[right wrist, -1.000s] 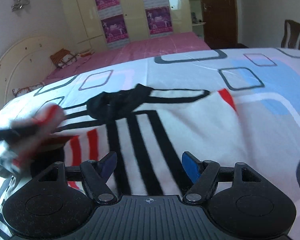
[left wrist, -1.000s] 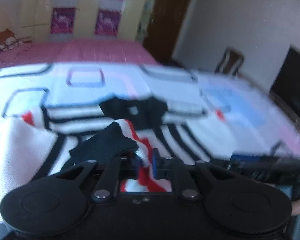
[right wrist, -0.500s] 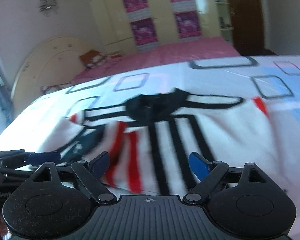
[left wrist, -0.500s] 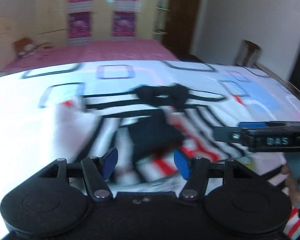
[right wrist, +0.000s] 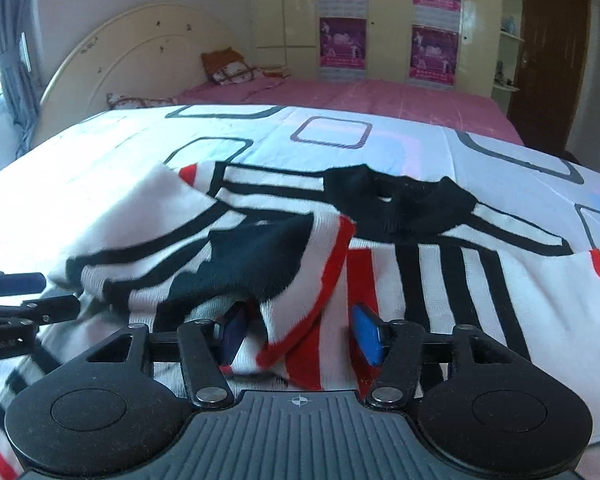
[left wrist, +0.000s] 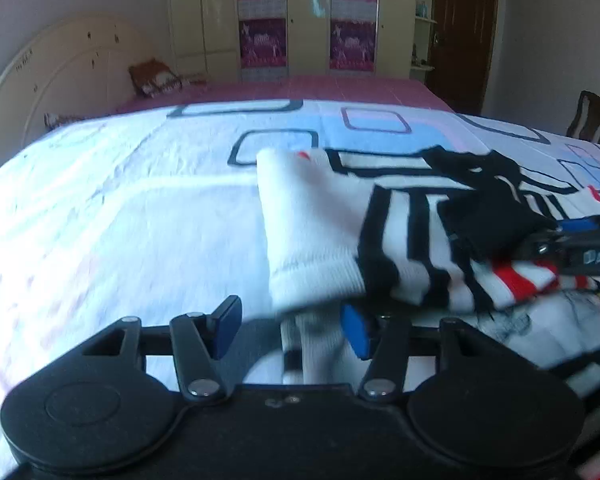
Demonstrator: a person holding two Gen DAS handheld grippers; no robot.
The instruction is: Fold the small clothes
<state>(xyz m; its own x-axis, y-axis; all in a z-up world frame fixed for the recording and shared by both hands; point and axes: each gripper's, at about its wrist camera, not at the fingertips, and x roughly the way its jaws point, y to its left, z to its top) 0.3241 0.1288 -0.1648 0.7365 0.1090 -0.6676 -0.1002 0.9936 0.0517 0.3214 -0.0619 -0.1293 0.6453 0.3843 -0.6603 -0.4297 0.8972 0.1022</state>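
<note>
Nearest the left wrist camera, the left gripper [left wrist: 292, 330] points down at the bed, its blue pads apart and closing; white ribbed cloth of the sweater [left wrist: 324, 240] lies between them, nearer the right-hand pad, but neither pad visibly presses on it. Just beyond, a folded white sleeve with a ribbed cuff lies on top of the sweater's black-striped body; further right a black cuff and red-striped cloth rest on the garment, and the tip of the other tool, the right gripper [left wrist: 580, 240], reaches in from the right edge just above them.

Closest in the right wrist view, the right gripper [right wrist: 302, 332] also has its jaws apart and closing; a fold of red-and-white striped cloth with a black cuff of the sweater [right wrist: 440, 272] lies in the gap, the left pad half hidden under it, and no pressing contact can be seen; at the left edge the left gripper [right wrist: 16, 300] shows as dark finger ends beside the cloth. Past the fold the garment spreads flat, black vertical stripes on the chest, black collar [right wrist: 400, 200] at its far end, red patches at both shoulders.

Under it all lies a white bedsheet [right wrist: 340, 136] printed with rounded squares; beyond that a pink bedcover [right wrist: 380, 96], a cream headboard [right wrist: 132, 60] with pillows [right wrist: 228, 70] at the left, pale wardrobes [right wrist: 388, 20] with purple posters, and a brown door [right wrist: 548, 60]; a wooden chair [left wrist: 590, 120] stands at the far right in the left view.
</note>
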